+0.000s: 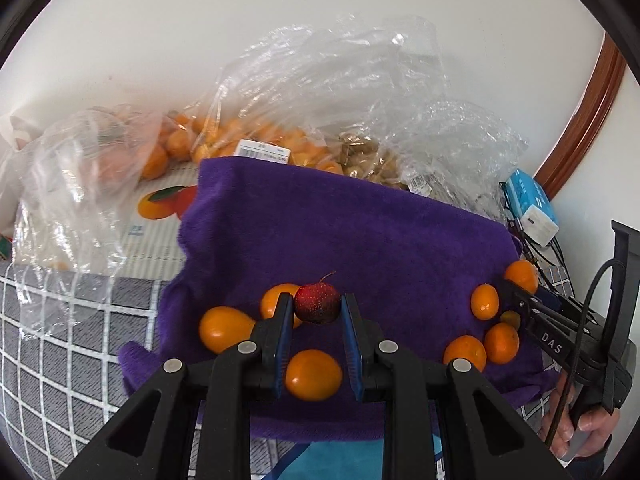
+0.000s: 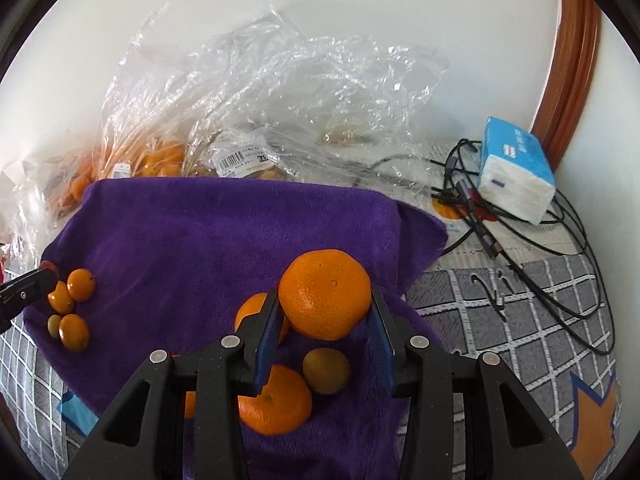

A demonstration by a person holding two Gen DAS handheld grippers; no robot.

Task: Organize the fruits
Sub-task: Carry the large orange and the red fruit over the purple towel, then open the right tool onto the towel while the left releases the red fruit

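A purple towel (image 1: 340,224) (image 2: 192,232) lies spread over the surface. My left gripper (image 1: 317,304) is shut on a small red speckled fruit (image 1: 318,303) with a stem. Around and under it lie three orange kumquats (image 1: 224,328) (image 1: 313,374). My right gripper (image 2: 325,300) is shut on a large tangerine (image 2: 325,294), above two more tangerines (image 2: 276,400) and a greenish fruit (image 2: 326,370). In the left wrist view the right gripper (image 1: 516,296) shows at the right edge beside a cluster of tangerines (image 1: 485,302). The right wrist view has the left gripper's fingers (image 2: 24,292) by the kumquat group (image 2: 74,332).
Crinkled clear plastic bags (image 1: 320,92) (image 2: 260,88), some holding oranges (image 1: 224,136), pile up against the white wall behind the towel. A blue tissue pack (image 2: 516,168) and tangled black cables (image 2: 540,240) lie at the right. A grey checked cloth (image 2: 520,320) covers the surface. A hand (image 1: 588,428) grips the right tool.
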